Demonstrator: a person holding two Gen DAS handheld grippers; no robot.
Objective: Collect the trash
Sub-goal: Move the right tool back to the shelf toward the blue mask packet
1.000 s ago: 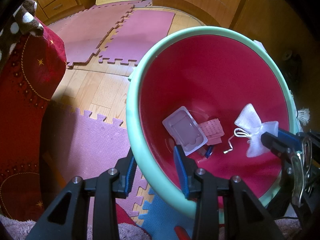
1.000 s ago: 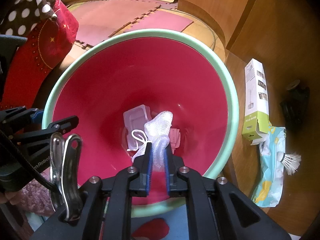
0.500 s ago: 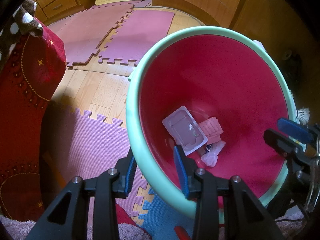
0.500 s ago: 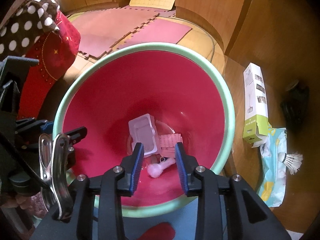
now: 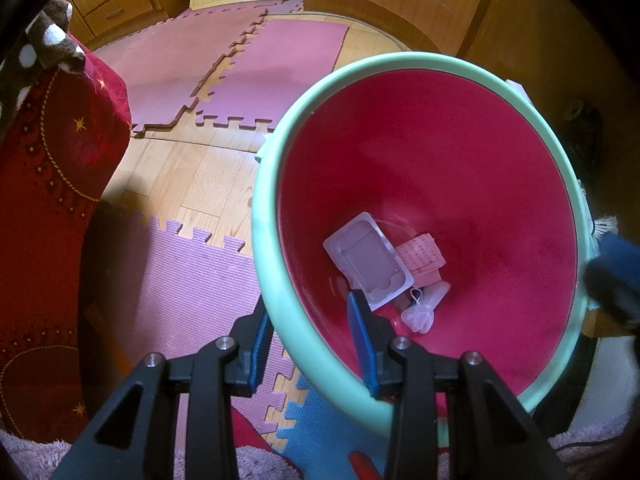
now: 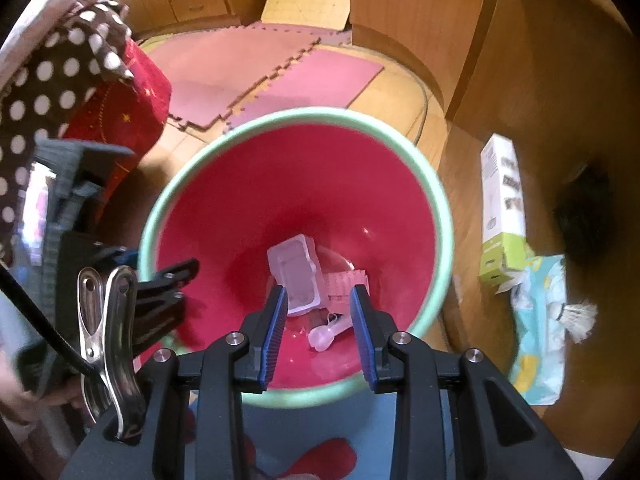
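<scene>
A bin with a mint-green rim (image 5: 264, 240) and a red inside stands on the floor. My left gripper (image 5: 308, 320) is shut on its near rim, one pad outside and one inside. At the bottom lie a clear plastic tray (image 5: 366, 262), a pink printed paper (image 5: 422, 254) and a small white mesh bag (image 5: 422, 308). My right gripper (image 6: 319, 294) hangs open above the bin's mouth (image 6: 440, 216) with nothing between its pads. Far below it lies the mesh bag (image 6: 324, 334), beside the tray (image 6: 296, 276).
On the wooden surface right of the bin lie a green-and-white box (image 6: 502, 216), a light-blue packet (image 6: 540, 320) and a shuttlecock (image 6: 580, 318). A red cushion (image 5: 60, 200) stands to the left. Purple foam mats (image 5: 180, 280) cover part of the wood floor.
My right gripper opened and let go of the white mesh bag, which fell to the bottom of the bin. The right gripper then rose. The left gripper kept its hold on the rim.
</scene>
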